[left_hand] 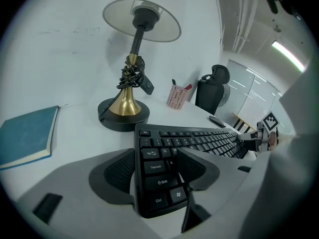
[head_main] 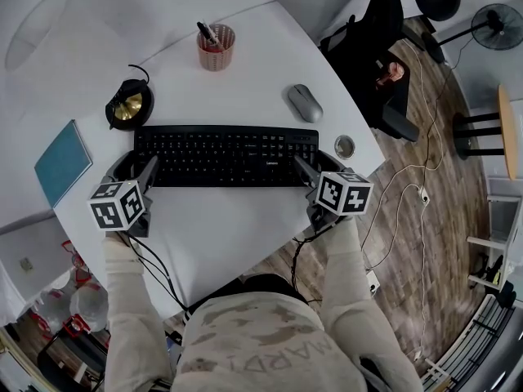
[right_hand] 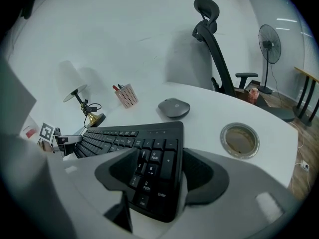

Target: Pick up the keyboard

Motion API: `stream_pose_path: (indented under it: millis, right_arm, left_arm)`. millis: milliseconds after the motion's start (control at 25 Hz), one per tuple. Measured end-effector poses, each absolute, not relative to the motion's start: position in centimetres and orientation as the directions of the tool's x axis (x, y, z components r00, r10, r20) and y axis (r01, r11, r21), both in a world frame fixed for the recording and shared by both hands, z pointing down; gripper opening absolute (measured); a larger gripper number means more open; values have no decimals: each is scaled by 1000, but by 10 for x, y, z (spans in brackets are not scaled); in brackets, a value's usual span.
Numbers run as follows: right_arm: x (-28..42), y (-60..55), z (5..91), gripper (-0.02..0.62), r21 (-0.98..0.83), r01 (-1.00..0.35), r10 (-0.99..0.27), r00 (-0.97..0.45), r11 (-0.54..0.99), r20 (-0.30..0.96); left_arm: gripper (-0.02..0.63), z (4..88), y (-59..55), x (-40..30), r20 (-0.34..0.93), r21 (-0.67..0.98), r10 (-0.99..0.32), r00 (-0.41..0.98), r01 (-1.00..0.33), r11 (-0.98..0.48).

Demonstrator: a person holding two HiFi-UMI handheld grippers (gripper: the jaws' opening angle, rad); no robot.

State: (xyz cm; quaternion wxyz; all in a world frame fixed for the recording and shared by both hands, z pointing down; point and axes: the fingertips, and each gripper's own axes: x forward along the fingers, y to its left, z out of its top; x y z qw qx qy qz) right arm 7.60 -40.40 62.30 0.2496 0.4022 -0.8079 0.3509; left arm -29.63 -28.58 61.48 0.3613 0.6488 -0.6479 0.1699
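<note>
Black keyboard (head_main: 225,155) — ends between parted left tongs (head_main: 136,167) and right tongs (head_main: 316,163).

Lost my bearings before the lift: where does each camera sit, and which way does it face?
Head view: on the person's head, looking steeply down at desk and keyboard; both sleeves, left gripper, right gripper show.
Left gripper view: on the left gripper, looking along the keyboard, lamp and book alongside; its jaws straddle one end.
Right gripper view: on the right gripper, looking the opposite way, mouse and chair beyond; its jaws straddle the number-pad end.
Shared: each gripper view shows the other gripper.
</note>
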Motion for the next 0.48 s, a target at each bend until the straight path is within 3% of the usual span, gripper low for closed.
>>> stream_pose_path:
  millis: [240, 480]
  right_arm:
    - [78, -401, 617, 295, -346, -826, -521, -553, 444, 650]
    - [82, -394, 592, 291, -335, -829, -587, -556, 449, 589]
  left_arm:
    - [262, 613, -283, -295, 704, 246, -703, 97, -963, 113]
    - [262, 580, -281, -296, 618, 272, -784, 62, -952, 139]
